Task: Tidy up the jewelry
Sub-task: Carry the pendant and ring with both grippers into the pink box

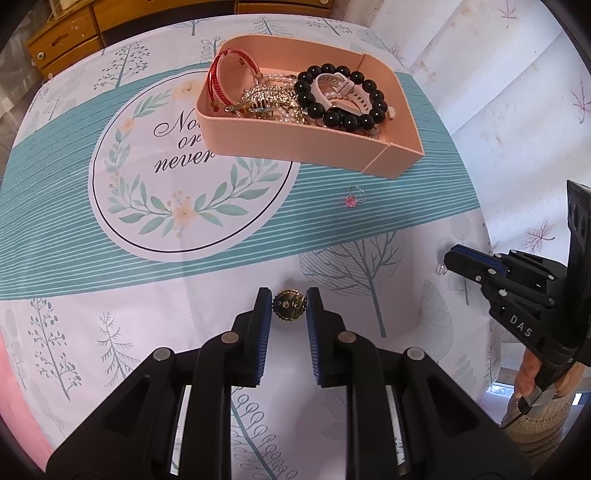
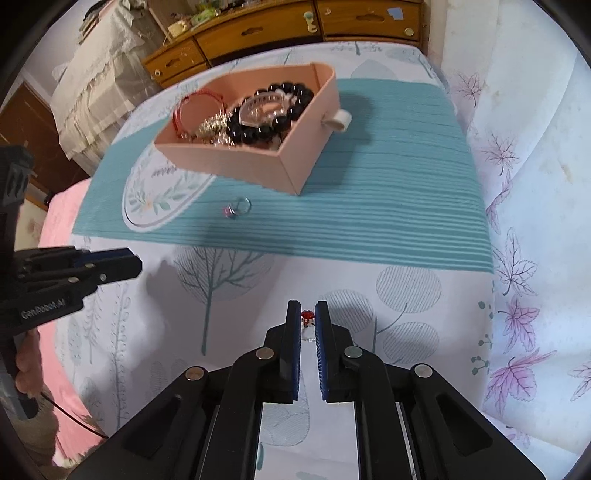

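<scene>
— Looking down on a tree-printed tablecloth (image 1: pixel 129 332), with wooden drawers (image 2: pixel 258 33) behind. Starting where?

— Starting at the two pieces in hand. Pinching a round gold piece (image 1: pixel 288 305) between the pads of the left gripper (image 1: pixel 289 302), closed on it low over the cloth. Clamping a red-stone ring (image 2: pixel 306 316) in the right gripper (image 2: pixel 307 314), jaws nearly together and gripping by the stone end. Not managing to tell whether either piece is clear of the cloth.

— Leaving anything out?

— Leaving a pink-stone ring (image 1: pixel 354 198) lying loose on the teal stripe, near the front corner of the pink tray (image 1: pixel 295 147).

— And further out?

— Seeing the tray well ahead of both grippers, already holding a black bead bracelet (image 1: pixel 343 98), a white watch band (image 1: pixel 341 88), a red cord bracelet (image 1: pixel 225 74) and a glittering tangle between them.

— Worrying about what?

— Probably about losing the red-stone ring: holding such a small thing by its tip, so risking a twist and a drop onto the busy print, hard to spot again. Also fearing the gold piece rolling out, being round and caught only at its edges. Possibly snagging the cloth with low jaws and dragging the loose ring. Maybe crossing arms over the tray and knocking its wall.
</scene>
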### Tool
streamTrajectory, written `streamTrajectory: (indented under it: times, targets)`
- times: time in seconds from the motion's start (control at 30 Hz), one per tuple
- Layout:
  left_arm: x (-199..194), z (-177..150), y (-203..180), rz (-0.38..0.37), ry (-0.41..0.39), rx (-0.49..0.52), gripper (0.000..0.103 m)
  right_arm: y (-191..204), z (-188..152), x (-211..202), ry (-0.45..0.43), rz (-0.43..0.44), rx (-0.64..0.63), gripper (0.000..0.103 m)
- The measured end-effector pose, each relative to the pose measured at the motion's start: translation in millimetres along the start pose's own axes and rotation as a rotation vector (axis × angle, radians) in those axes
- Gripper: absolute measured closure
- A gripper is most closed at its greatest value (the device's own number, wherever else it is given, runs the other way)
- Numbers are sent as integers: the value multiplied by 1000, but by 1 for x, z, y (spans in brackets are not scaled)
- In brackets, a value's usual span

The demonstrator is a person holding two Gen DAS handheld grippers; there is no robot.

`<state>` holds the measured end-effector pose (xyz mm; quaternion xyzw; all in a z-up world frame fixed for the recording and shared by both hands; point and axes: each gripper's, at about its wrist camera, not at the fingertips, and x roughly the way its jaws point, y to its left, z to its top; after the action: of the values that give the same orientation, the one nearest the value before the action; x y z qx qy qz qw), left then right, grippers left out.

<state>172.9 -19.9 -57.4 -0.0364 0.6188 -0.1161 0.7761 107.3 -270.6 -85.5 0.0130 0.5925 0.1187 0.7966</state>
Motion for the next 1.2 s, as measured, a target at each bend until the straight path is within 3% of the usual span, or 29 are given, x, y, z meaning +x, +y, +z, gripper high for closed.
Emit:
streamTrajectory:
  times: [0.3, 0.43, 0.63, 0.93, 1.2]
  targets:
    - [-25, 16, -3, -2, -41, 3, 87, 10, 26, -39, -92, 36, 12, 95]
    - [-43, 38, -7, 6, -84, -2, 87, 22, 56, -65, -179, 57, 20, 95]
    - [-60, 87, -4, 20, -131, -39, 87, 38, 105, -82, -244, 86, 32, 95]
    - [-46, 133, 6, 8, -174, -110, 87, 39, 158, -58, -231, 126, 118, 95]
    - [-27, 137, 18, 3, -167, -124, 86, 34, 165, -21, -201, 144, 152, 95]
